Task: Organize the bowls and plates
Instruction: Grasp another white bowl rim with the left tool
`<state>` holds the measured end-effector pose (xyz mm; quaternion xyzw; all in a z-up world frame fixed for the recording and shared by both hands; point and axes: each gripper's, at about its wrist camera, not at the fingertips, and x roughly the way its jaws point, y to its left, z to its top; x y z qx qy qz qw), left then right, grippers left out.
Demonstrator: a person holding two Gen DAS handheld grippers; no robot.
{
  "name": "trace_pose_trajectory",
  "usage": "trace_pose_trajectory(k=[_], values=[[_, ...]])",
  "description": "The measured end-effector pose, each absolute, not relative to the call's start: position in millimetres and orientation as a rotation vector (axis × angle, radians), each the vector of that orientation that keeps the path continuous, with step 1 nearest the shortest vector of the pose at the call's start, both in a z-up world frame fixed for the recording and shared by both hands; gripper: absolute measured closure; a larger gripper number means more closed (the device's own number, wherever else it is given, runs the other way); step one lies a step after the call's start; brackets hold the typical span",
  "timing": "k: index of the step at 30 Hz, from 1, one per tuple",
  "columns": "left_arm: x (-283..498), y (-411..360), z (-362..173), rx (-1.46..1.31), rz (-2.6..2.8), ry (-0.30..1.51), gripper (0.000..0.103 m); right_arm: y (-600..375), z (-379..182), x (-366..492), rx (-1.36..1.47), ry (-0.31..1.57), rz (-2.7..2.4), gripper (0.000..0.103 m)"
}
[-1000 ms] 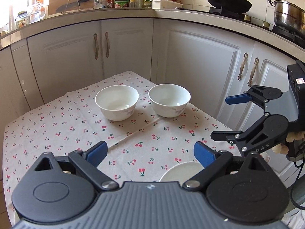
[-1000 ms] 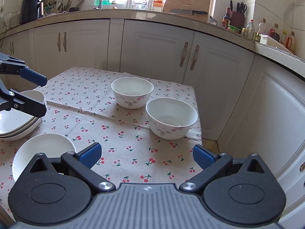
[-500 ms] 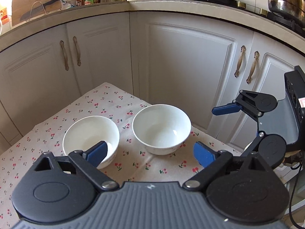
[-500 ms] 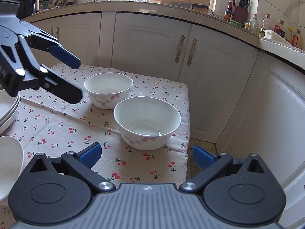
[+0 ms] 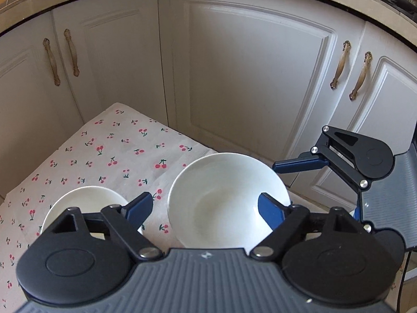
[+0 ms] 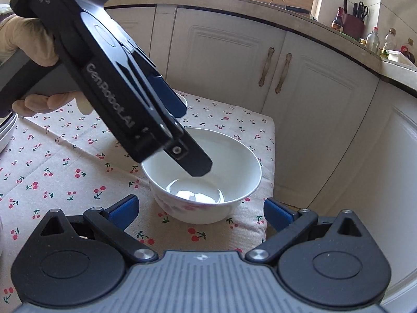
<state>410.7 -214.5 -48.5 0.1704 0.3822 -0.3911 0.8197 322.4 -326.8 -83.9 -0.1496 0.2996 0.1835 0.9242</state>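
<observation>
Both pairs of tongs have closed in on the bowls since a second ago, when they hung back over the middle of the cloth; the near plates have dropped out of the left view. Now the left tongs (image 5: 206,208) stand wide apart, one blue finger dipping over the rim of the right-hand bowl (image 5: 226,198), the other in the gap toward the second bowl (image 5: 86,203), which sits just to their left. Whether either pad touches porcelain, I cannot tell. The right tongs (image 6: 199,210) are also apart and empty, low in front of the same bowl, their fingers flanking it without contact.

The risk, as I judge it, is crowding: two tools converge on one bowl that sits close to the far right corner of the desk (image 5: 109,146), beside the drop to the floor. A one-sided pinch on a smooth, curved wall could slip or tip the bowl, or push it off the corner. The left tongs cross right over the bowl in the right view, so the tools could also knock together.

Further out, the cabinet doors (image 5: 250,78) stand close behind the desk, limiting any forward sweep. A stack of plates (image 6: 4,133) shows only as an edge far left of the right tongs.
</observation>
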Motion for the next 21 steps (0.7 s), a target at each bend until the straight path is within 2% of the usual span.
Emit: trace_pose_trajectory(k=[7,11,21], values=[[425,-225,-59,0.374,-0.846,0.845,0.023,-324,-88,329,-0.312,0.601,0.392,0.003],[427,-226,-61,0.370,-0.857,0.856,0.027,-324,-87,330,-0.308,0.596,0.400,0.009],[429,-227,-64,0.360,-0.877,0.875,0.028,-327,-84,332,-0.286,0.599,0.393,0.012]])
